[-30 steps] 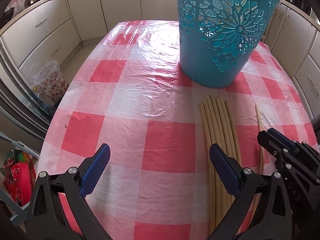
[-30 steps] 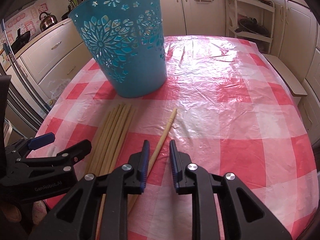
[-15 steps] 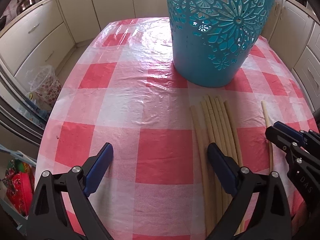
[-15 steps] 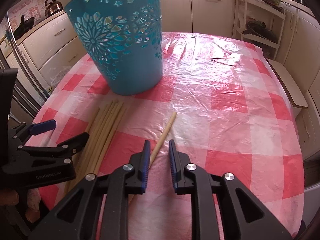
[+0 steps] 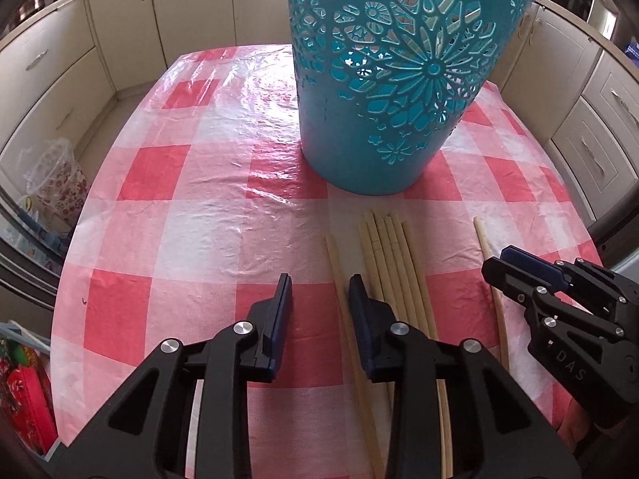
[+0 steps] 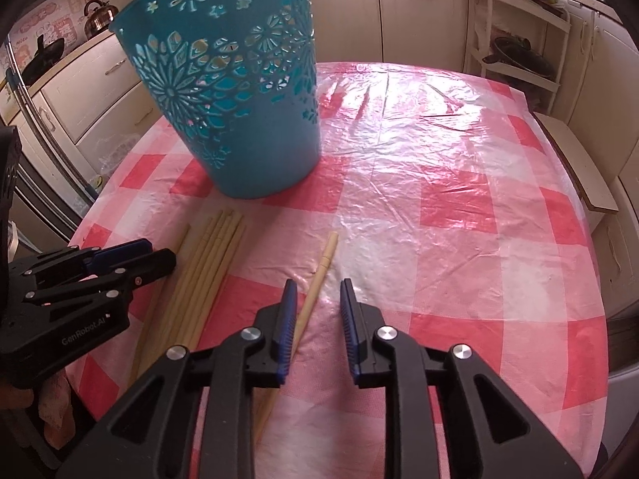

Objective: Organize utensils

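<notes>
A teal cut-out basket [image 5: 391,119] [image 6: 239,119] stands upright on the red-and-white checked table [image 5: 159,239]. In front of it lies a bundle of pale chopsticks [image 5: 389,247] [image 6: 215,247]. One stick [image 5: 333,259] lies apart on the bundle's left and runs between the tips of my left gripper [image 5: 319,303] [image 6: 159,253]. That gripper's jaws are closing and do not press on the stick. A single chopstick [image 6: 325,255] [image 5: 481,235] lies further right, passing under the left finger of my right gripper [image 6: 317,299] [image 5: 501,261]. The right gripper keeps a narrow gap and holds nothing.
Cream kitchen cabinets ring the table. A floral bin with a plastic liner [image 5: 56,183] stands on the floor at the left. A kettle [image 6: 98,16] sits on the counter, a white shelf rack [image 6: 519,40] stands at the back right, and a bench [image 6: 579,167] runs along the right edge.
My left gripper's jaws have come in from wide apart to a narrow gap. One chopstick now lies apart on the bundle's left. The right gripper looks unchanged.
</notes>
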A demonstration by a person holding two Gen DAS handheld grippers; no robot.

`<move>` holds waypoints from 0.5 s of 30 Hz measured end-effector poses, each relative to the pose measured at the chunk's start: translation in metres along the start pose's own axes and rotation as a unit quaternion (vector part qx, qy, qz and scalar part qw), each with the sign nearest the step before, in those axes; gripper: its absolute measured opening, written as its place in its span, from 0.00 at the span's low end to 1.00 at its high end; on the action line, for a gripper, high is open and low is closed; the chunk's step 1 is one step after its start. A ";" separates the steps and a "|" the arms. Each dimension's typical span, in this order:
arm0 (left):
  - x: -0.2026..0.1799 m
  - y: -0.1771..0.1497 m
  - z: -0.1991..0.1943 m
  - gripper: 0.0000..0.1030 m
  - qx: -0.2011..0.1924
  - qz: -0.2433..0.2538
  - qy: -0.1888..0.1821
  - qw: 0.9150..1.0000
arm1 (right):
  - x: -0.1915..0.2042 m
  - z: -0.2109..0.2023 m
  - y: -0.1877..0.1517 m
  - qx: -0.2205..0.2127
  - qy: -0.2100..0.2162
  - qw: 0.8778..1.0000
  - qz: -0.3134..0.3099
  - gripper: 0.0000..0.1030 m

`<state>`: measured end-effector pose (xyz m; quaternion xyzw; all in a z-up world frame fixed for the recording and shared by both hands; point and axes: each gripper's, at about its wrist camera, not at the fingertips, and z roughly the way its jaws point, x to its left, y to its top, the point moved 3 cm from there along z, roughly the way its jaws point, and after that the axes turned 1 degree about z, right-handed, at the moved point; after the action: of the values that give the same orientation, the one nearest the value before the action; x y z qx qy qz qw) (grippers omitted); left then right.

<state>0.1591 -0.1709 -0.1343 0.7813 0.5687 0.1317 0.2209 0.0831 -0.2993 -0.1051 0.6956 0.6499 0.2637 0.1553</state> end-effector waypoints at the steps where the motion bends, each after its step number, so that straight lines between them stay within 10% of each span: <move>1: 0.000 0.000 0.000 0.26 0.001 0.000 -0.002 1.000 | 0.003 0.000 -0.001 0.000 -0.002 1.000 -0.007 0.22; 3: 0.002 0.000 -0.001 0.17 0.009 -0.010 -0.020 1.000 | 0.007 0.000 -0.003 0.005 0.006 1.000 -0.016 0.08; 15: 0.009 -0.005 -0.012 0.04 -0.008 -0.017 -0.038 0.999 | 0.006 -0.005 -0.010 0.000 0.018 1.000 0.000 0.07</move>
<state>0.1517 -0.1588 -0.1265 0.7742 0.5719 0.1031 0.2509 0.0720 -0.2927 -0.1062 0.6910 0.6523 0.2761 0.1438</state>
